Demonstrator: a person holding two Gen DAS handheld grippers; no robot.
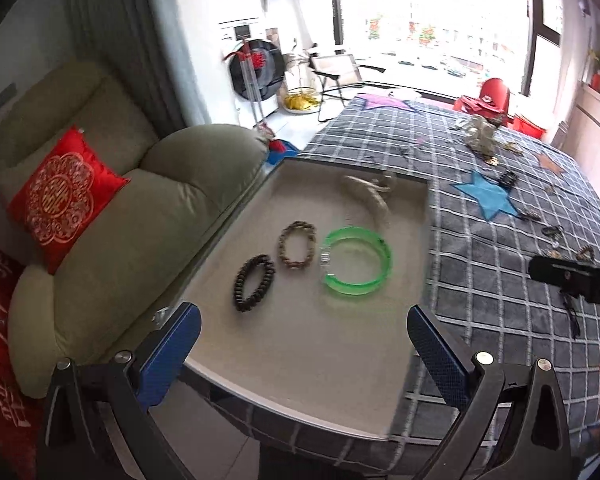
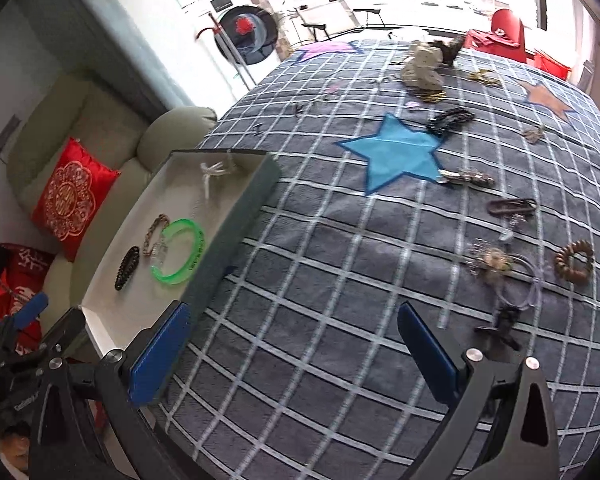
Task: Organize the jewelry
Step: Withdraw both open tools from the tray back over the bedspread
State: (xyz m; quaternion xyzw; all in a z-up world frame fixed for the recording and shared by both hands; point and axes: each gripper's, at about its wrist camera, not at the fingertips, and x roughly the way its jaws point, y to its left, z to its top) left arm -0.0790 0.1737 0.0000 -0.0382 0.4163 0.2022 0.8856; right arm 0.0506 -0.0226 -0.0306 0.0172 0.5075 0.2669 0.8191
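**Green bangle in the tray, loose pieces waiting on the plaid**

Grey plaid cloth (image 2: 320, 288) is covering the surface, and most of the jewelry is still lying scattered across it. The tray (image 1: 332, 344) at the surface's left edge is already holding a green bangle (image 1: 358, 261), a tan beaded bracelet (image 1: 297, 250), a black beaded bracelet (image 1: 255, 283) and a pale tangled piece (image 1: 370, 192) at its far end.

The left gripper (image 1: 304, 356) is hovering over the tray's near end, jaws wide apart and holding nothing. The right gripper (image 2: 294, 356) is hanging over bare cloth, equally wide and empty, with a brown beaded bracelet (image 2: 575, 260), a purple cord piece (image 2: 520, 280) and a small dark piece (image 2: 500, 326) lying just ahead to its right.

The likely risk is snagging: closing on the cord piece could be dragging its tangled neighbour along, or pinching the soft cloth instead. The tray is sitting close to the edge, so a nudge might be tipping it toward the sofa (image 1: 140, 208).
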